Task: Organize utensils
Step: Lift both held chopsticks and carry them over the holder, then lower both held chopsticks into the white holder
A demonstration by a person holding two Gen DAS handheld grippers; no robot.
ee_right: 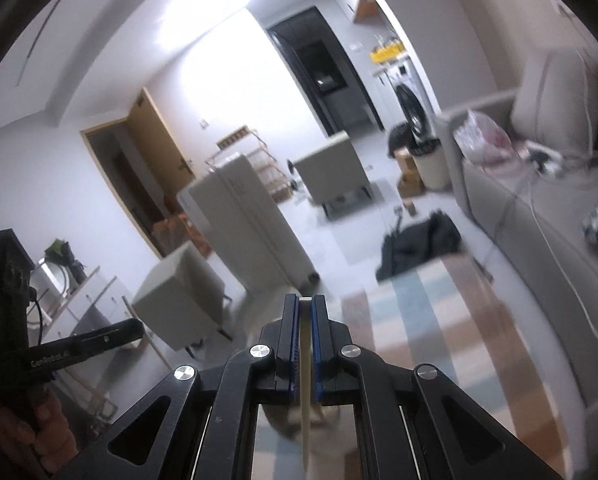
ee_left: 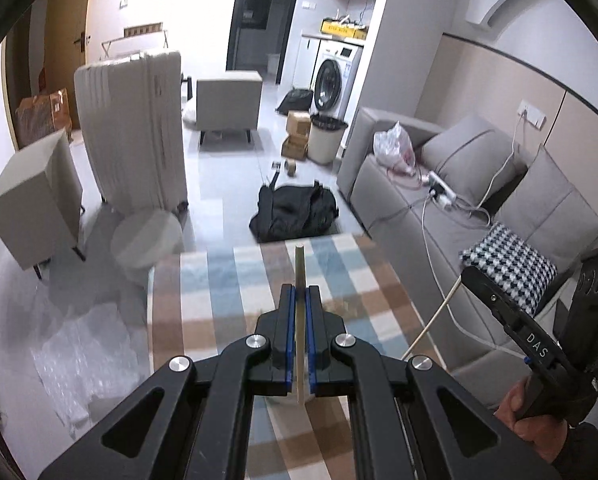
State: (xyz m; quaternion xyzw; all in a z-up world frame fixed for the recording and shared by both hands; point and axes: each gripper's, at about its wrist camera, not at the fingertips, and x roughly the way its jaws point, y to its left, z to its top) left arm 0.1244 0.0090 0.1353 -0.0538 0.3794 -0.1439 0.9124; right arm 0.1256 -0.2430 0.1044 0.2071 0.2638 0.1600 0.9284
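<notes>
Chopstick in my left jaws: a pale chopstick (ee_left: 300, 280) sits pinched between the blue pads (ee_left: 290, 320) of my left gripper (ee_left: 300, 292), its tip poking out past the front, up over the desk.
Chopstick in my right jaws: a second pale stick (ee_right: 305, 344), same deal, clamped in my right gripper (ee_right: 305, 300) and running back down between the arms.
Jaws: both pairs are closed tight on their sticks, pads flat against the sides.
Desk: checked cloth (ee_left: 227, 292) in blue, brown and white under both grippers; in the right view it's pretty blurry.
Under the sticks: there's something roundish and pale below the lower ends, but honestly can't make out what it is.
My other tool: from the left view I can see the right gripper's black handle with my hand (ee_left: 527, 412) wrapped round it, off at the right edge; from the right view the left one shows at the left edge.
Room: grey sofa (ee_left: 439, 208) on the right with a houndstooth cushion (ee_left: 511, 260), black bag (ee_left: 295, 210) on the floor past the desk edge, big white suitcase (ee_left: 135, 132) standing well beyond.
</notes>
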